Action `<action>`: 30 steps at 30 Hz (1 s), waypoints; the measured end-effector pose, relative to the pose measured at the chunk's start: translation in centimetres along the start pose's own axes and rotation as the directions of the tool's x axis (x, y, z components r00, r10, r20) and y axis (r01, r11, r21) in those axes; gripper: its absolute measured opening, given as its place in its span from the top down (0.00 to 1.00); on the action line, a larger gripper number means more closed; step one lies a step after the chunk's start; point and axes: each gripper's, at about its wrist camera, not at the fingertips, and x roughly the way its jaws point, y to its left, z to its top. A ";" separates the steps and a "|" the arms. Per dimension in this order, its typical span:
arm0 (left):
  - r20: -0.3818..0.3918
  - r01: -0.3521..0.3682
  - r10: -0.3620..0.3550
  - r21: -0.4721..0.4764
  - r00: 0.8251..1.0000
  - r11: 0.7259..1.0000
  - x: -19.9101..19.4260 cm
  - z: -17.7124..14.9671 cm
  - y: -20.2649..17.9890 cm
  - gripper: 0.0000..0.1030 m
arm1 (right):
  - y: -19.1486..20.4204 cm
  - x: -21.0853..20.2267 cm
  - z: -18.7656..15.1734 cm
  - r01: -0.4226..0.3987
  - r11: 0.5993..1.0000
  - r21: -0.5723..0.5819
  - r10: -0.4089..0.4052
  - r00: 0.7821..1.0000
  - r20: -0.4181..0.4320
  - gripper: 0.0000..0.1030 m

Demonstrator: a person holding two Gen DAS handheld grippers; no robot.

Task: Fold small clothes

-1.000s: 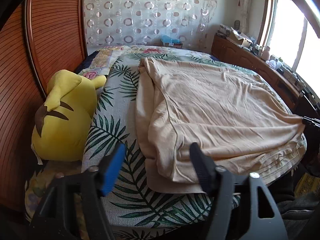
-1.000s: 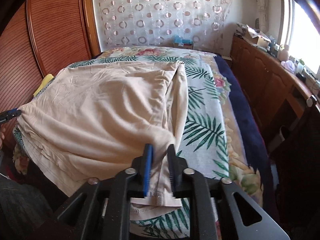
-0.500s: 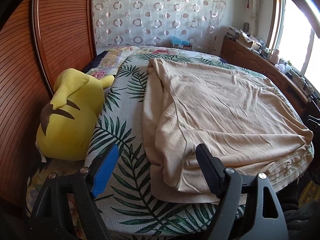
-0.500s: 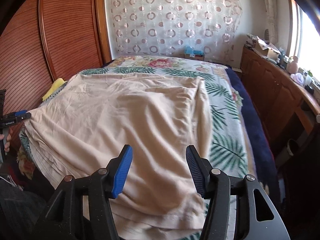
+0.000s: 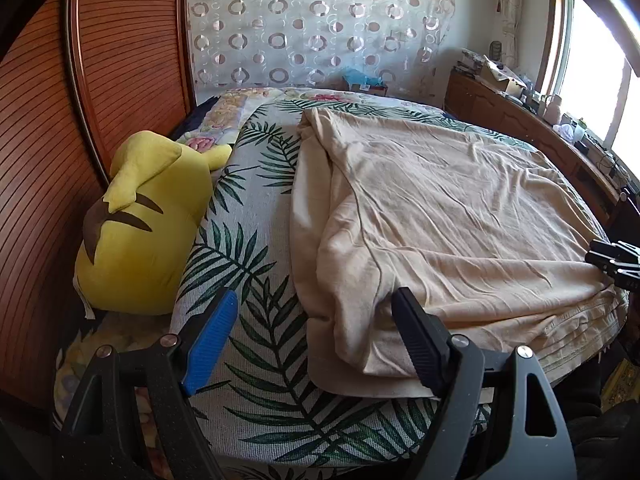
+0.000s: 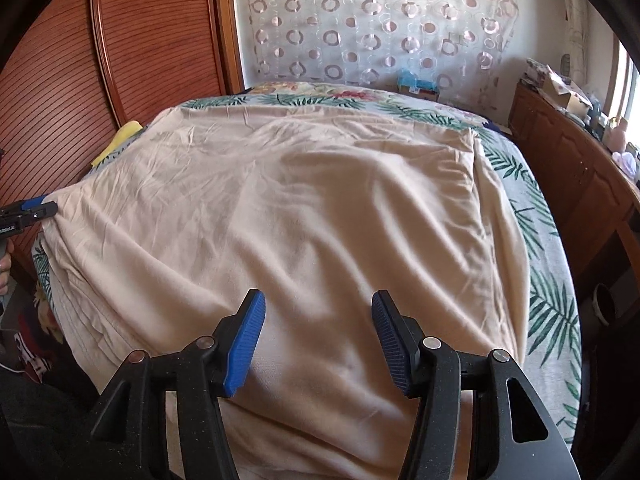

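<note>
A beige garment (image 5: 448,216) is spread over a bed covered by a palm-leaf bedspread (image 5: 256,280), with its side folded inward so that a doubled layer lies along the edge nearest the yellow plush toy (image 5: 148,220). The plush toy is propped beside the garment against a slatted wooden wardrobe door (image 5: 120,40); a strip of bedspread separates them.

The left gripper (image 5: 316,340) is held over the near corner of the garment, its jaws standing wide apart; the blue-padded finger is seen above bare bedspread and the black finger above the folded edge, and nothing is clamped between them.

In the right wrist view, the right gripper (image 6: 318,340) is held over the near part of the garment (image 6: 304,208). Its jaws are parted, and the cloth seen between them is not pinched. Whether the pads rest on the fabric cannot be told.

A wooden sideboard (image 6: 568,160) stands beyond the far side of the garment from the plush toy.
</note>
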 end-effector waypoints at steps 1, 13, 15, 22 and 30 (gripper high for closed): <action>-0.002 0.001 -0.001 -0.003 1.000 1.000 0.1 -0.1 0.1 0.22 | 0.1 0.4 -0.1 0.007 1.000 -0.004 -0.007 1.000 -0.011 0.44; -0.048 0.056 -0.059 -0.055 0.997 0.997 0.8 -1.1 0.6 0.22 | 0.9 2.2 -1.2 0.059 0.998 -0.001 -0.058 0.995 0.079 0.26; -0.049 0.063 -0.066 -0.063 0.997 0.996 1.0 -1.1 0.5 0.22 | 1.0 2.4 -1.2 0.060 0.998 -0.001 -0.059 0.995 0.082 0.26; -0.043 0.113 -0.116 -0.063 0.992 0.992 1.3 -0.9 0.0 0.36 | 1.2 1.7 -1.7 0.057 0.998 -0.002 -0.057 0.995 0.087 0.26; -0.043 0.108 -0.110 -0.054 0.993 0.993 1.4 -0.9 -0.3 0.38 | 1.2 1.7 -1.7 0.057 0.998 -0.002 -0.057 0.995 0.087 0.26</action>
